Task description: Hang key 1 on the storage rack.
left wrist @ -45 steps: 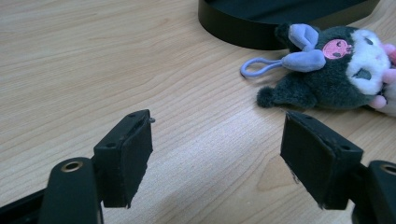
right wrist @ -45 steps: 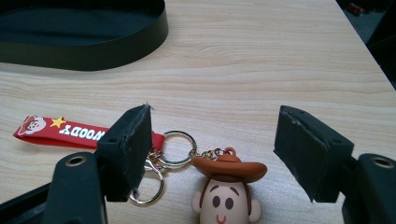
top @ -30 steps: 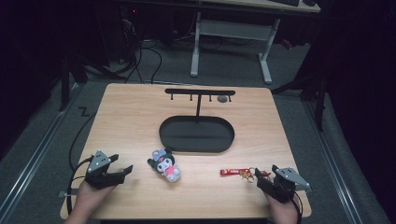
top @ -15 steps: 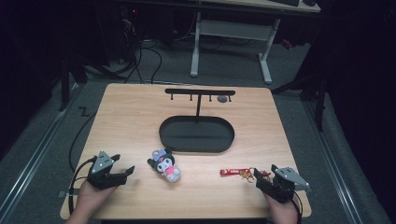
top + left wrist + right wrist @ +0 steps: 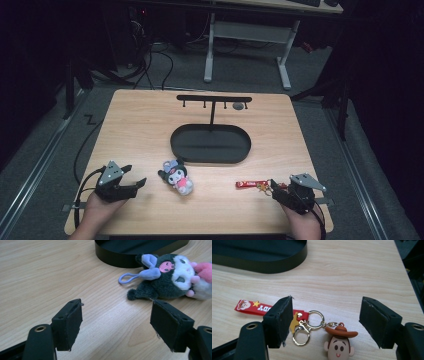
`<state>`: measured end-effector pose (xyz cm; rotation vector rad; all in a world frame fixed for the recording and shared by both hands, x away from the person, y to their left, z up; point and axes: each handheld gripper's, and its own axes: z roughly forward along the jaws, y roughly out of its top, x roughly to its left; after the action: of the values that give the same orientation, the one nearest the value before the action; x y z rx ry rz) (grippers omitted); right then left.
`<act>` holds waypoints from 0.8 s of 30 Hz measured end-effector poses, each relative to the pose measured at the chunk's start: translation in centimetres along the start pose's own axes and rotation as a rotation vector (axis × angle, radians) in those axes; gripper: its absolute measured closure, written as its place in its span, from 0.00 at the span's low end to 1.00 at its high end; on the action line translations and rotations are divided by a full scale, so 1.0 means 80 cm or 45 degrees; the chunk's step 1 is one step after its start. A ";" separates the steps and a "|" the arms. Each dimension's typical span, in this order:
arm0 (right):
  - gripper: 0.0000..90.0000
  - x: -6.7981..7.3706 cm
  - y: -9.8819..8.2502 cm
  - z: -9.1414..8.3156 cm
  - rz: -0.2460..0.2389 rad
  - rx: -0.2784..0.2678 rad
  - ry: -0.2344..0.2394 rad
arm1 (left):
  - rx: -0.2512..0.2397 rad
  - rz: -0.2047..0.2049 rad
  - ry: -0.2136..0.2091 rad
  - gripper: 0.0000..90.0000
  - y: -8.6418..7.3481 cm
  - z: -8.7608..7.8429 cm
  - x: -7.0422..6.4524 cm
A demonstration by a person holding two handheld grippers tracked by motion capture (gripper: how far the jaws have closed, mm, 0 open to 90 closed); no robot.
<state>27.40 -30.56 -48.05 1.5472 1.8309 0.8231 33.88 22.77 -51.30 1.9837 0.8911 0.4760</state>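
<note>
Lying under the wide-open right tool (image 5: pixel 325 322), the keychain (image 5: pixel 312 327) sits untouched between its jaws.

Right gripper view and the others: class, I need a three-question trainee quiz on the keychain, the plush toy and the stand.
1. True or false: the right hand-held gripper is clamped on the cowboy keychain.
2. What lies beside the left hand-held gripper?
3. The oval tray of the hook stand is: A red, B black, C white.

Key: 1 false, the jaws stand open above it. 2 the plush toy keychain. 3 B.
</note>
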 end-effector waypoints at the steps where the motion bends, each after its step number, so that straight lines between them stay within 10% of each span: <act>1: 0.29 0.000 0.002 0.000 -0.008 0.019 0.005 | 0.000 0.000 0.000 0.29 0.000 0.000 0.000; 24: 0.26 0.013 -0.006 0.008 -0.229 0.318 0.054 | 0.014 0.035 -0.010 0.28 -0.005 0.000 -0.003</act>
<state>27.45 -29.51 -48.91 1.4933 2.1343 0.5647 33.54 22.72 -51.63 2.0089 0.8644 0.4799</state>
